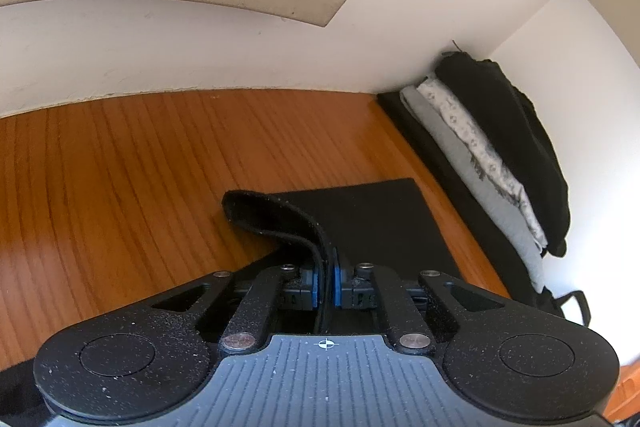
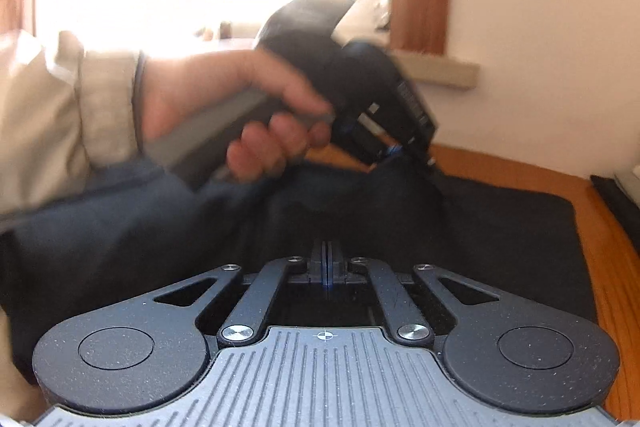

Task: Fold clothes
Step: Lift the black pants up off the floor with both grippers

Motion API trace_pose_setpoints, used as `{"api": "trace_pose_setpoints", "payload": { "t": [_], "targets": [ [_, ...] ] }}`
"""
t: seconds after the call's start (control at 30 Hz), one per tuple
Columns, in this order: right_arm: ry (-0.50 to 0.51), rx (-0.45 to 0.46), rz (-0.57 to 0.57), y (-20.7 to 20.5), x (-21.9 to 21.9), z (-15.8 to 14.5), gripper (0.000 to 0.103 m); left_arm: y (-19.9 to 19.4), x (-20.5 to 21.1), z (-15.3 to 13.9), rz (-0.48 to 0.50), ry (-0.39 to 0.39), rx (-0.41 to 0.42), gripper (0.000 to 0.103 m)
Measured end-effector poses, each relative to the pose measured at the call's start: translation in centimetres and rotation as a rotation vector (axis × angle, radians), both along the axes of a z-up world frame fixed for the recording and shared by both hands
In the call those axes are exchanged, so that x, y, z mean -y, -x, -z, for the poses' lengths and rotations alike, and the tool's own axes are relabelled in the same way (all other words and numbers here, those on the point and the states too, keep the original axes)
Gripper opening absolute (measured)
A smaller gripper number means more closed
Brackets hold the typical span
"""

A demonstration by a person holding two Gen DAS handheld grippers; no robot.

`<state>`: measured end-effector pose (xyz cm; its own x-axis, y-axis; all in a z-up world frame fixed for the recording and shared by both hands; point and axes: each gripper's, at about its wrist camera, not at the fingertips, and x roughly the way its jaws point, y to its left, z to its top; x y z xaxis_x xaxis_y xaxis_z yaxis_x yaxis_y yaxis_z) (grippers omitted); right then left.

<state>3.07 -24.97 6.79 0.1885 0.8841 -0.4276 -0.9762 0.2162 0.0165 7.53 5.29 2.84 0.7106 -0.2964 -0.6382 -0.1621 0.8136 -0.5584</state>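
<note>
Wooden table (image 1: 120,187) | black garment (image 1: 380,219) lengthwise toward wall | left gripper (image 1: 326,285) pinching its hem | right gripper (image 2: 327,267) pressed together

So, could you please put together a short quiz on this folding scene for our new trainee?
1. True or false: the left tongs are shut on a black cloth.
2. Where does the pile of folded clothes sit? A) in the middle of the wooden table B) against the wall at the table's far right C) on the windowsill
3. Fill in: seen from the right tongs, the person's hand grips the other tool's ____.

Key: 1 true; 2 B; 3 handle.
</note>
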Motion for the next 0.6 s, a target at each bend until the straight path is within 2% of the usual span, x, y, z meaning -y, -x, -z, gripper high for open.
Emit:
{"api": "trace_pose_setpoints", "payload": {
  "t": [0.2, 0.27, 0.43, 0.6],
  "targets": [
    [-0.147, -0.09, 0.018, -1.0, 2.1, -2.2, 0.001, 0.6, 0.2, -1.0, -0.001, -0.029, 0.018, 0.004],
    [-0.197, -0.074, 0.02, -0.7, 2.7, -2.7, 0.001, 1.3, 0.3, -2.0, -0.004, -0.053, 0.034, 0.003],
    [-0.294, -0.069, -0.04, 2.5, 2.8, -5.0, 0.001, 5.6, -0.2, -8.4, 0.02, -0.116, 0.115, 0.003],
    [-0.424, -0.072, -0.134, 7.0, 1.5, -8.8, 0.001, 12.0, -0.6, -17.2, -0.004, -0.215, 0.19, 0.003]
  ]
}}
